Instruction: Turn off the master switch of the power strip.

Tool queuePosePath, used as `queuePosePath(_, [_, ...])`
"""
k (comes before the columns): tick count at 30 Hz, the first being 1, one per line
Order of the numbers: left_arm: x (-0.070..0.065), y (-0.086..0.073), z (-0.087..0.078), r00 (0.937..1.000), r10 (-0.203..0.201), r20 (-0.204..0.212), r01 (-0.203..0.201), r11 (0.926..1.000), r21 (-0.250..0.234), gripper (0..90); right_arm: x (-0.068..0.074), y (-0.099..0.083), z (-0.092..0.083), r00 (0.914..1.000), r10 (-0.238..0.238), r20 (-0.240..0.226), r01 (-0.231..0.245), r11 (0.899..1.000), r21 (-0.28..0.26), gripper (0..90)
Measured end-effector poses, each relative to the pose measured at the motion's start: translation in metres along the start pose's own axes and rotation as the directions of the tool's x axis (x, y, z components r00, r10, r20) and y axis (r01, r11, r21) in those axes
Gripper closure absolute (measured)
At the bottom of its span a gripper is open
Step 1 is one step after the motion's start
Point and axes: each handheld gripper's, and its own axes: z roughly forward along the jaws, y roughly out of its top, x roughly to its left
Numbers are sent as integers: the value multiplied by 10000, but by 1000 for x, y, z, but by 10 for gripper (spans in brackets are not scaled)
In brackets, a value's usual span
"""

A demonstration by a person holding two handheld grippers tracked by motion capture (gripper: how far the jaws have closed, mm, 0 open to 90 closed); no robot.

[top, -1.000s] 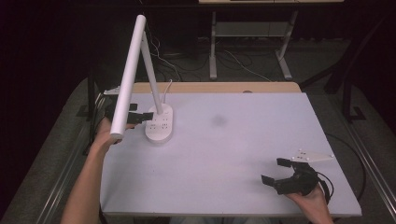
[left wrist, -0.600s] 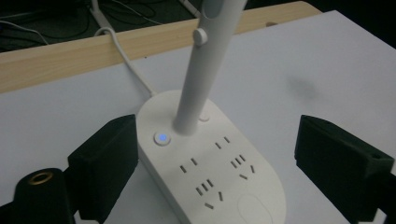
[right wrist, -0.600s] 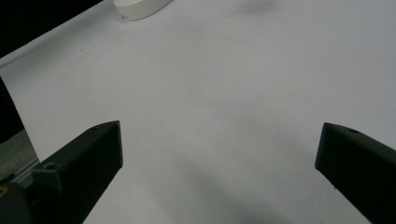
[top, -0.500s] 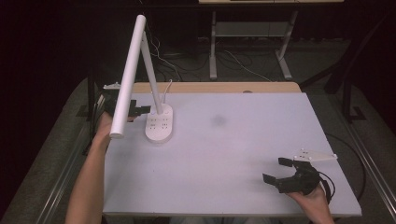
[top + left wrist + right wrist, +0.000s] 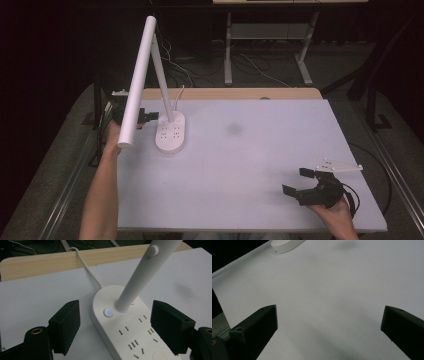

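Lamp base lies straight ahead of your left hand-held gripper, long axis running away from it, jaws just closing in, straddling it without touching.

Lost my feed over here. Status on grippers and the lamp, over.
Left gripper open, jaws just closing, straddling the lamp base, not touching. Right gripper open, idle. Power button glowing blue. Nothing in the way.
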Motion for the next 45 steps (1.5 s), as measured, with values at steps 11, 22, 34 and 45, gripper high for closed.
queuePosePath(11, [6, -4, 11, 9980, -628, -5, 627, 9978, -213, 352, -1, 0, 0, 9999, 37, 96, -36, 10000, -28, 3])
queuePosePath(22, [9, -9, 23, 9886, -1459, 375, 1476, 9879, -479, 549, -1, -1, 2, 9999, -86, 95, 86, 10000, 22, 3])
queuePosePath(34, [6, -11, 37, 9817, -1859, 411, 1879, 9807, -546, 717, 0, -1, 1, 9998, -164, 79, 163, 9998, 76, 3])
queuePosePath(45, [2, -13, 47, 9801, -1983, 49, 1984, 9797, -303, 897, 0, -1, 3, 9997, -246, 59, 245, 9996, 156, 3])
